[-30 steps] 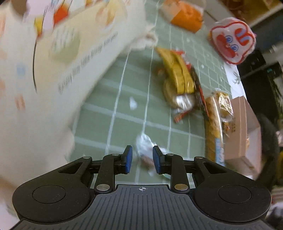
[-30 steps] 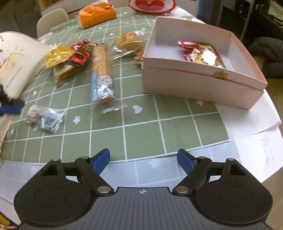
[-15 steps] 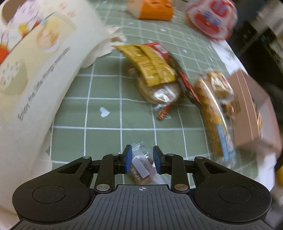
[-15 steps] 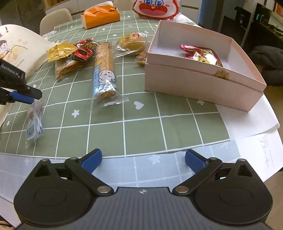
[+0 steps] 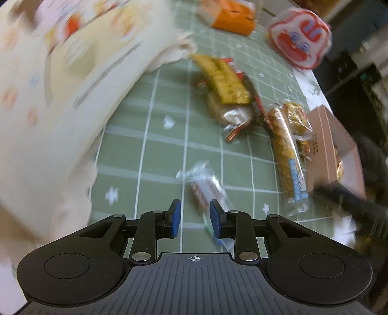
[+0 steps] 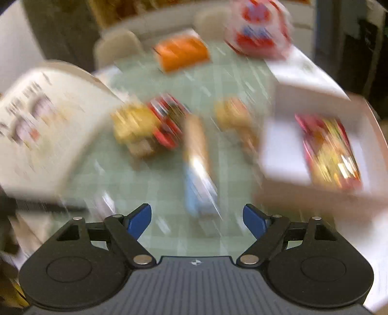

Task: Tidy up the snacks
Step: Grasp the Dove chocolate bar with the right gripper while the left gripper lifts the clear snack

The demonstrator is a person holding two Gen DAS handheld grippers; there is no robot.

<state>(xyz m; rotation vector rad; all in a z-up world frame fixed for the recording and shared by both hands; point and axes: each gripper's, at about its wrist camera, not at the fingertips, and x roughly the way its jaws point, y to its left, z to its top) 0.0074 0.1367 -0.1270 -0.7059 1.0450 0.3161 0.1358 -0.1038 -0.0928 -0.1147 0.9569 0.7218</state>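
In the left wrist view my left gripper (image 5: pixel 195 218) hovers over the green checked cloth with its jaws a narrow gap apart. A small clear-wrapped snack (image 5: pixel 208 191) lies on the cloth just ahead of the right fingertip, not between the pads. Beyond it lie a yellow and red packet pile (image 5: pixel 228 89) and a long biscuit roll (image 5: pixel 288 155). The pink box (image 5: pixel 334 145) stands at the right. The right wrist view is heavily blurred. My right gripper (image 6: pixel 197 218) is wide open and empty above the biscuit roll (image 6: pixel 196 160), with the pink box (image 6: pixel 286 155) holding a red packet (image 6: pixel 329 150) at the right.
A large cream printed bag (image 5: pixel 60 84) fills the left side. An orange pack (image 5: pixel 232 17) and a red and white cartoon-face pack (image 5: pixel 300 41) sit at the table's far end. White paper (image 5: pixel 312 84) lies under the pink box. A chair (image 6: pixel 116 46) stands behind the table.
The small clear-wrapped snack was between my left gripper's pads and now lies on the cloth ahead of them. My right gripper has moved forward and risen over the snacks, blurring its view.
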